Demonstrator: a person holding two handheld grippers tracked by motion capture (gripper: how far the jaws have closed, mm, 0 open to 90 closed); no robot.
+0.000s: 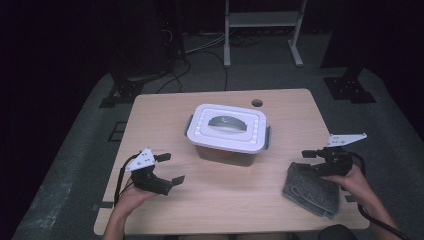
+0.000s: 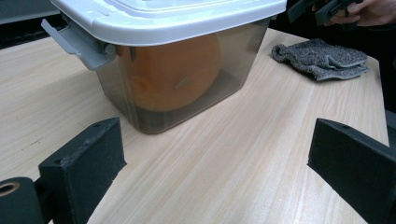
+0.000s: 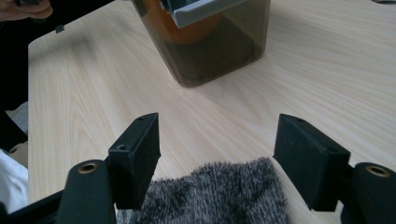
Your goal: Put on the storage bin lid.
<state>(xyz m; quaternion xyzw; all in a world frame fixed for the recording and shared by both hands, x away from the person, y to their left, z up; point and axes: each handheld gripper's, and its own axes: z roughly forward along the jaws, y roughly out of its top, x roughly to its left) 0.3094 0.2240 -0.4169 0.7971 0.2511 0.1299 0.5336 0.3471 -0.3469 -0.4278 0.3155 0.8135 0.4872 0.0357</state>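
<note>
My right tongs [image 1: 312, 161] hang at about four o'clock on the surface [image 1: 165, 120], spread wide with nothing pinched, their tips just over the near edge of the grey cloth [image 1: 311, 189]. In the right gripper view the fuzzy cloth [image 3: 215, 193] lies low between the two pads [image 3: 137, 156], and neither presses on it (whether they brush the pile I cannot tell). My left tongs [image 1: 169, 169] sit at about eight o'clock, also spread and empty, pointing toward the middle. Farther out, near the centre and toward twelve o'clock, stands the smoky plastic box [image 1: 227, 152] with its white lid [image 1: 227, 127] on and grey latches at the ends. Something orange [image 2: 175, 70] shows through its wall.
</note>
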